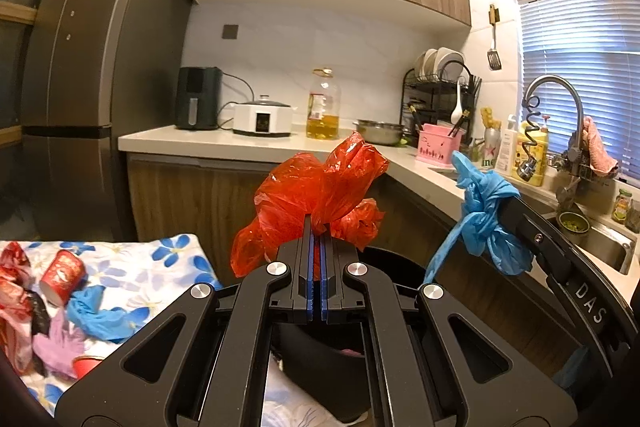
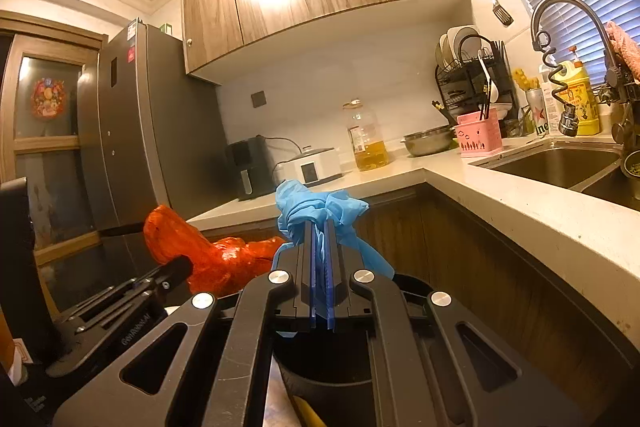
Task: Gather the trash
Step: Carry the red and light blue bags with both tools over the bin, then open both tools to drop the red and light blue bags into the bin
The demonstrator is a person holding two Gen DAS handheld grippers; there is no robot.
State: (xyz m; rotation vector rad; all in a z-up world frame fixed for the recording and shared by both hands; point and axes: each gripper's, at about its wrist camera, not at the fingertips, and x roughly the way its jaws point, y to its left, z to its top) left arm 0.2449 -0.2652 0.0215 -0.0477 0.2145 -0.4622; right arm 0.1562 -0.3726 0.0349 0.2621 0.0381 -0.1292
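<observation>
Grippers held level, left (image 1: 319, 233) pinching red bag (image 1: 316, 195), right (image 2: 320, 231) blue glove (image 2: 316, 207)

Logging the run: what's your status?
Left gripper shut on red bag. Right gripper shut on blue glove. Black bin below, path unobstructed.

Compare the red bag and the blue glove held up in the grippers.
The red plastic bag is crinkly, translucent film, while the blue glove is matte and soft. The bag bulges wide around its fingers, whereas the glove is a smaller bunch with a strip trailing down. The left gripper holds the bag; the right gripper holds the glove. Both are crumpled, pinched in shut jaws above the black bin.
</observation>
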